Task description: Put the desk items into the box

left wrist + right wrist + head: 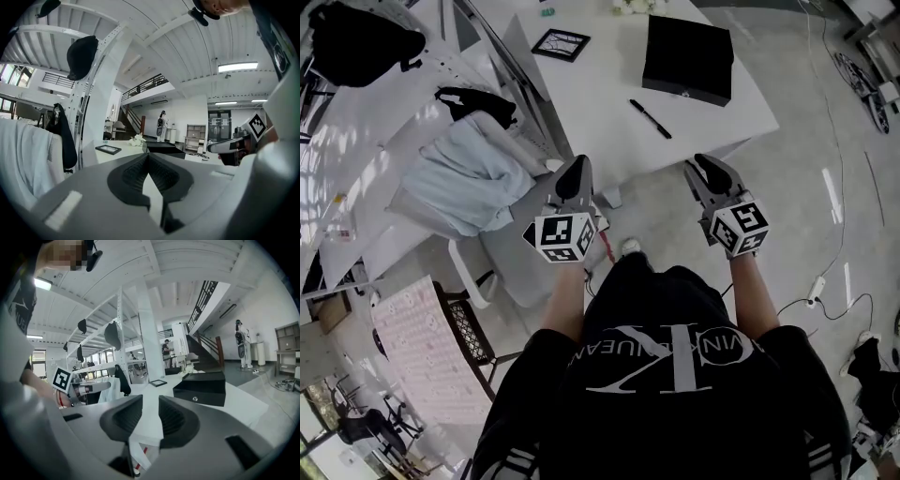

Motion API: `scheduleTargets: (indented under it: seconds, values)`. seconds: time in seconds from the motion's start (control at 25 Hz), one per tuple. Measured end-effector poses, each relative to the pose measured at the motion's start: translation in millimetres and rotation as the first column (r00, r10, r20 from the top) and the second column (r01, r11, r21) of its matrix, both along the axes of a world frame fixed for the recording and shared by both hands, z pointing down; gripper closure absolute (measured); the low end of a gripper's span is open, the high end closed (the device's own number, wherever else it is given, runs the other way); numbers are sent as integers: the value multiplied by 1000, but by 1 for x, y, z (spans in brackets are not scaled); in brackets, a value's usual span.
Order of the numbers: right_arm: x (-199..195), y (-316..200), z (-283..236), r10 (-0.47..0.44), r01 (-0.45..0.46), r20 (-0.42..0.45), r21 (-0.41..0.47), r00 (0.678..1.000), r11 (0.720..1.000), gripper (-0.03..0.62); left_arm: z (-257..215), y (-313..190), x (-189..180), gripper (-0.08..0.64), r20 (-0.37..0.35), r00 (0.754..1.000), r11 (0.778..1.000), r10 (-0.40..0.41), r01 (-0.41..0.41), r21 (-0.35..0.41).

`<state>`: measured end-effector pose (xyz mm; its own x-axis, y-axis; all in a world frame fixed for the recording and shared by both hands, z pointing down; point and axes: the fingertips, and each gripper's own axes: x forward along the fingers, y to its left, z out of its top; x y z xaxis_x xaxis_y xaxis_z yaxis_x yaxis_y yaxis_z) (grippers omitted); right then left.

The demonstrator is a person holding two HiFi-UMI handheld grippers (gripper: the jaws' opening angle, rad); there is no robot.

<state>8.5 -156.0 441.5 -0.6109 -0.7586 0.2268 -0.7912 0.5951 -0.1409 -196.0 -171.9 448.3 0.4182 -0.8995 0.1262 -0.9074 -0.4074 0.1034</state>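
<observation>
Standing at the near edge of the white table (581, 103), the person holds both grippers low in front of the body, short of the tabletop. The left gripper (576, 164) has its jaws pressed together at the tips with nothing between them. The right gripper (705, 165) has its jaws a narrow gap apart, and only the table surface shows through that gap, so it carries nothing either.

Closest on the table is a black pen (650, 119), lying loose and at a slant, well apart from both grippers. Beyond it, toward the right, sits the black box (689, 56); its lid looks down, with a small silver knob on the front face. To its left at the far side lies a dark picture frame (561, 44), flat on the surface. Farther still is a little bunch of white flowers (138, 139) and a tiny teal thing (547, 12) too small to identify.

By my reading the task has not really begun: no item is visibly inside the box, the box probably needs opening first, and the pen, frame and far items all remain to be gathered.
</observation>
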Motion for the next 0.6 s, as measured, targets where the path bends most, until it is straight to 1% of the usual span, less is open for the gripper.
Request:
scheduleTargets:
  seconds: [0.16, 0.28, 0.4, 0.6]
  values:
    - [-4, -17, 11, 6, -7, -20, -36, 1000, 999, 511, 9, -14, 4, 549, -1, 1000, 999, 27, -27, -25]
    - [-4, -29, 18, -9, 6, -39, -57, 999, 998, 511, 13, -24, 10, 549, -4, 999, 999, 33, -33, -38]
    - [-7, -47, 26, -44, 38, -69, -77, 997, 996, 511, 18, -33, 15, 549, -7, 1000, 999, 24, -25, -45]
    - [-19, -76, 49, -128, 106, -168, -135, 977, 985, 511, 27, -52, 16, 549, 3, 1000, 997, -5, 5, -71]
